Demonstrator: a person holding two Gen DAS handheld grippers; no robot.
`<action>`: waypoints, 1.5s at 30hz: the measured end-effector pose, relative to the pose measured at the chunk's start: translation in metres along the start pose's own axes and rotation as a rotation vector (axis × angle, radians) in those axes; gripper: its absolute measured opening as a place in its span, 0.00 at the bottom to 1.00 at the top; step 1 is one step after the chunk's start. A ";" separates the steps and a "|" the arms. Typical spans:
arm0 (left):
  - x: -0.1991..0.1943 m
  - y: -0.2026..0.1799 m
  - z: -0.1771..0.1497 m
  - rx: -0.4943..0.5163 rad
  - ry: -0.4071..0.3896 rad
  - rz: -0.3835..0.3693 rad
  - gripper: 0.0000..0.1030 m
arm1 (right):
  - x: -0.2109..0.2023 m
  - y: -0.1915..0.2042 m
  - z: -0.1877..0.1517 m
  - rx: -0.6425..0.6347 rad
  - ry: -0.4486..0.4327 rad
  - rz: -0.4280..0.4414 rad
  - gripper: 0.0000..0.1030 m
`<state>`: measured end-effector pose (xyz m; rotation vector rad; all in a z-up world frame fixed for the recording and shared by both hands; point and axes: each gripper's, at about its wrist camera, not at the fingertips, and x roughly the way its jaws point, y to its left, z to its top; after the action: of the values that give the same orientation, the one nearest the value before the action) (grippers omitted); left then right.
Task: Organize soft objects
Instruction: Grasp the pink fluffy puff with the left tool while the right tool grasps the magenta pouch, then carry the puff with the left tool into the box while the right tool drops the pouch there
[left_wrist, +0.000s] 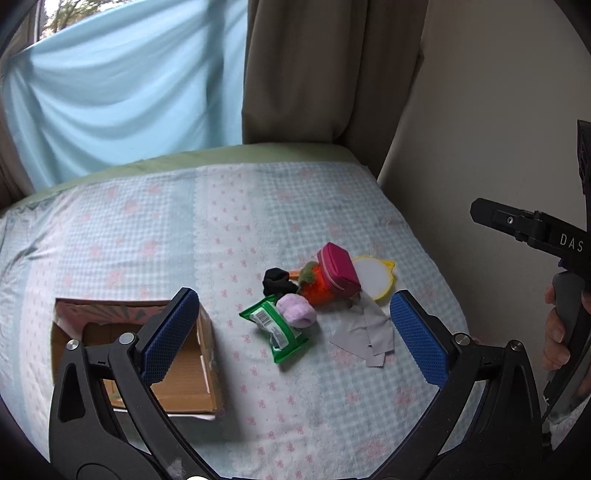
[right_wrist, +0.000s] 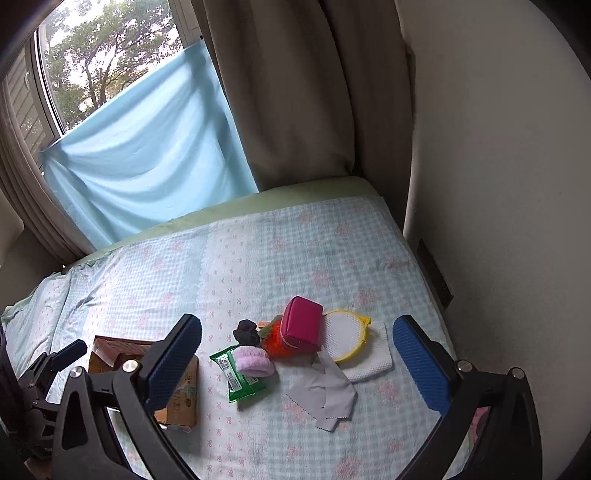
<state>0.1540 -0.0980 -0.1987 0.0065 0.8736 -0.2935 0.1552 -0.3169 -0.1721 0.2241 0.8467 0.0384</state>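
On the bed (left_wrist: 110, 229), under a pale checked cover with pink bows, far left: an open cardboard box (left_wrist: 184, 373), lid flaps up, nothing visible inside from the left wrist view. Above and in front of it, the left gripper (left_wrist: 295, 332), jaws spread wide, blue pads empty, one finger over the box's right edge. Right of the box, apart from it, a cluster of soft things: a green wipes packet (left_wrist: 275, 330) lying flat, a lilac fluffy band (left_wrist: 297, 312) resting on its upper end, a black scrunchie (left_wrist: 277, 280) just behind. Next, an orange plush toy (left_wrist: 316, 290) with a green tuft, touching the scrunchie, and a pink zip pouch (left_wrist: 338, 269) leaning on top of it. Beside the pouch, a round white pad with a yellow rim (left_wrist: 373, 277), seen from the right wrist view lying on a folded white cloth (right_wrist: 373, 365). In front of these, a grey zigzag-edged cloth (left_wrist: 365, 332), crumpled, one corner tucked under the toy. Farthest right, the right gripper (right_wrist: 295, 354), jaws likewise spread and holding nothing, hovering above the pile; a hand (left_wrist: 557, 332) on its grip at the edge of the left wrist view. Behind the bed, a light blue sheet (right_wrist: 140, 147) hung over a window (right_wrist: 88, 55), a beige curtain (right_wrist: 295, 92), then a bare wall (right_wrist: 498, 184).
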 end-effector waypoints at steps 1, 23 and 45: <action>0.016 -0.002 -0.002 0.011 0.019 0.005 0.99 | 0.016 -0.004 0.001 -0.007 0.021 0.012 1.00; 0.246 -0.017 -0.066 0.242 0.236 -0.036 0.69 | 0.290 -0.033 -0.053 0.148 0.336 0.181 0.72; 0.223 -0.023 -0.055 0.232 0.196 -0.055 0.32 | 0.260 -0.035 -0.042 0.165 0.252 0.190 0.44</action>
<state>0.2415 -0.1696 -0.3996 0.2302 1.0307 -0.4502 0.2939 -0.3115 -0.3984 0.4612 1.0782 0.1775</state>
